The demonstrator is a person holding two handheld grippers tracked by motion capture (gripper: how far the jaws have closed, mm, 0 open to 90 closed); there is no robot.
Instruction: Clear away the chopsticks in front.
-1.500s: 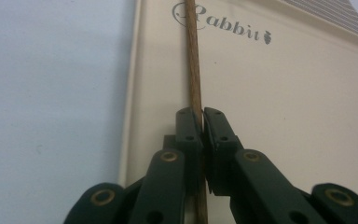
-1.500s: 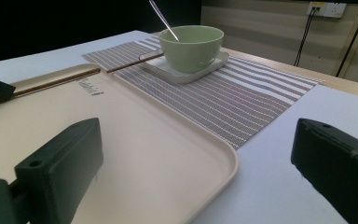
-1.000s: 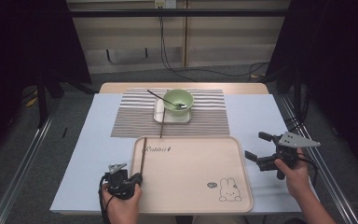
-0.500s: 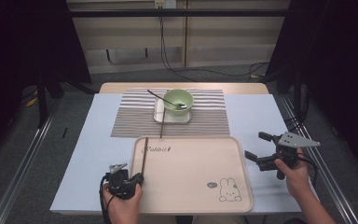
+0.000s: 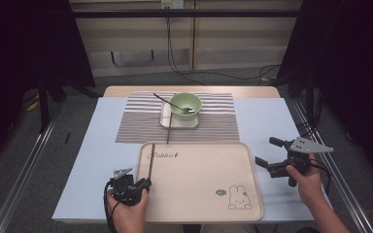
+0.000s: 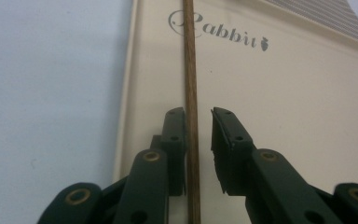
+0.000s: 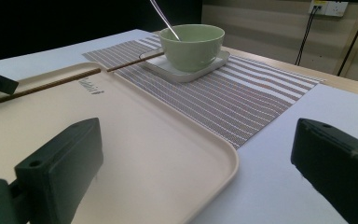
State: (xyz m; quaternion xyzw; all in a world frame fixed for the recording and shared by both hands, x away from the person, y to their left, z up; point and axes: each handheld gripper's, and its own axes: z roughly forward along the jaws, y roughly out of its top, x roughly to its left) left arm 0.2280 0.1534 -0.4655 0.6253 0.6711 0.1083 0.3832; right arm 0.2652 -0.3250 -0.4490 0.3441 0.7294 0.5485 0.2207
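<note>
left hand-held gripper: jaws just opened, released | chopstick: loose between its jaws, lying on tray | right hand-held gripper: open, empty | judged: chopstick placed.

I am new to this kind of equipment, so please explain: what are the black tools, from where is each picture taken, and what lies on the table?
No robot is here. A person holds a two-jaw tool in each hand: the left hand-held gripper and the right hand-held gripper.

One camera looks down from above. Each gripper also carries its own camera, looking along its black jaws.

On the table lies a beige tray with a rabbit drawing. Behind it, on a striped placemat, a green bowl with a spoon stands on a white dish.

A brown stick, perhaps a chopstick, lies along the tray's left side. It sits between the left jaws, which have just been opening; a gap shows beside it. The right jaws stand wide open, holding nothing.
</note>
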